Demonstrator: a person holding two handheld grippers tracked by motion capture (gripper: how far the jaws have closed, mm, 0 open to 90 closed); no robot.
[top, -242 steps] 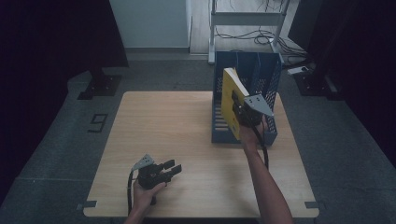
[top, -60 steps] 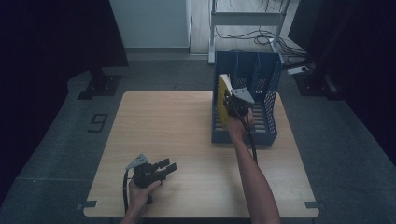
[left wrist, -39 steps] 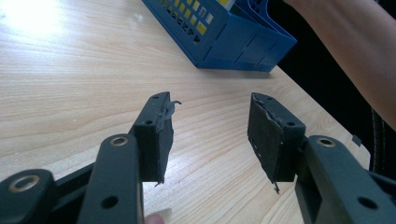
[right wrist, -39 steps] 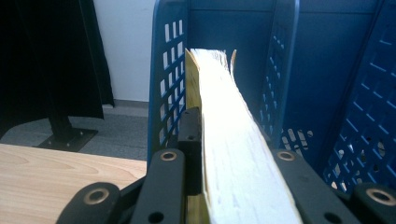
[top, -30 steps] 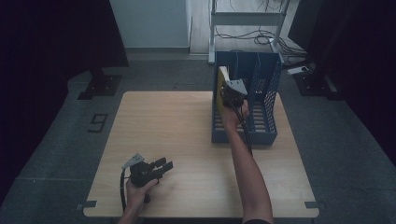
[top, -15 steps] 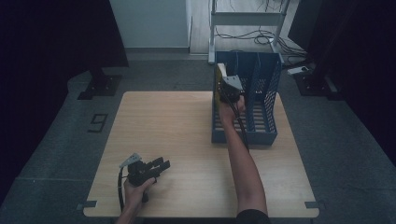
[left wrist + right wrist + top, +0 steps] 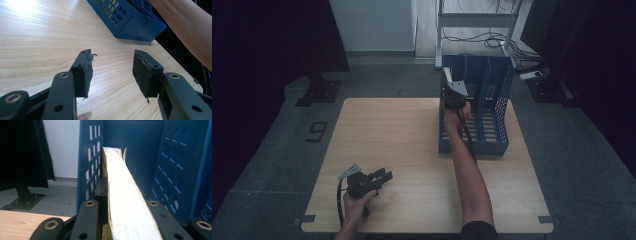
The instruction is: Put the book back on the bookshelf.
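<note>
Right gripper [image 7: 454,94] had its fingers clamped on the thick yellow-covered book [image 7: 125,197], spine-down, long edge running toward 12 o'clock into the blue plastic slotted file rack's [image 7: 492,100] leftmost slot, while the left gripper [image 7: 377,179] sat open at 7 o'clock on the wooden bench [image 7: 402,140].

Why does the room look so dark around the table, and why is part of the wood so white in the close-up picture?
High view: light falls mainly on the table, so the surroundings sink into black. Left gripper view: glare bleaches the wood at the top left, and the near jaws of the left gripper look soft. Right gripper view: the book in the right gripper is overexposed, its near end blurred; the blue rack stays dim.
</note>
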